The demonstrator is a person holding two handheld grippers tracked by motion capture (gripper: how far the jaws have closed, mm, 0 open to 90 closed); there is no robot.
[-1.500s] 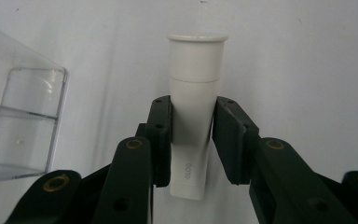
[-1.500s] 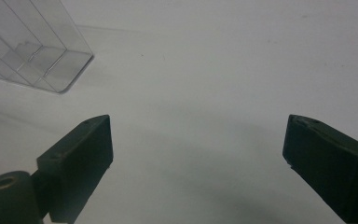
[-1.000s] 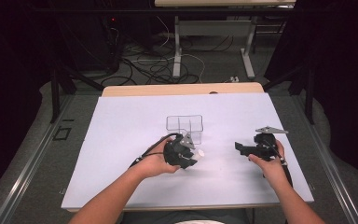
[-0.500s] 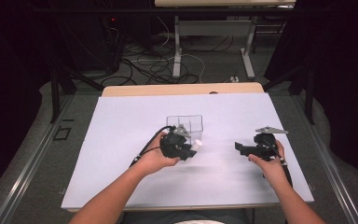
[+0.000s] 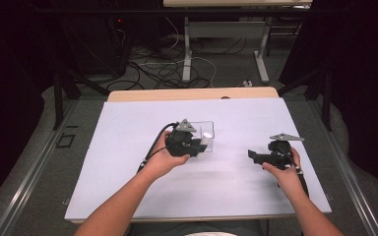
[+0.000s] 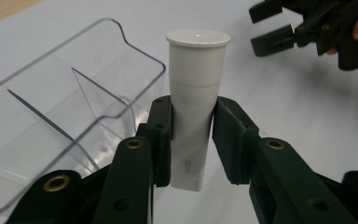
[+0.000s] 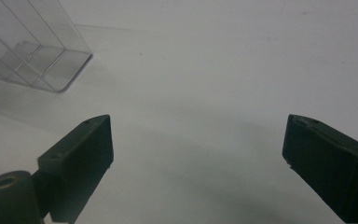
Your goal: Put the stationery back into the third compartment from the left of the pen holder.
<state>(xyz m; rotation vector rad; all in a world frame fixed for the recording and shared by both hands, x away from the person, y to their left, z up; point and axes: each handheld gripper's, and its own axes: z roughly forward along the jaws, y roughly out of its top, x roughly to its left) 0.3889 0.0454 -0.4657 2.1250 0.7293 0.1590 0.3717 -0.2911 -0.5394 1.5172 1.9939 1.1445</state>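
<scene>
My left gripper (image 6: pixel 192 135) is shut on a white plastic tube (image 6: pixel 193 107) with a flat cap, gripped around its lower body and held upright above the table. In the high view that left gripper (image 5: pixel 197 146) hovers at the near right corner of a clear plastic organizer box (image 5: pixel 204 129) with thin dividers; the tube's cap (image 5: pixel 206 134) shows white beside it. The clear box (image 6: pixel 65 107) lies just left of the tube in the left gripper view. My right gripper (image 5: pixel 253 156) rests low at the table's right, its jaws wide apart with nothing between them (image 7: pixel 196 154).
A white mat (image 5: pixel 118 147) covers the wooden table (image 5: pixel 192 93). The clear box's corner (image 7: pixel 42 65) shows at the top left of the right gripper view. Beyond the table lie floor cables (image 5: pixel 177 64) and the legs of another table (image 5: pixel 263 49).
My left gripper has lifted and moved away from me toward the clear box, carrying the white tube. The right gripper has stayed where it was.
</scene>
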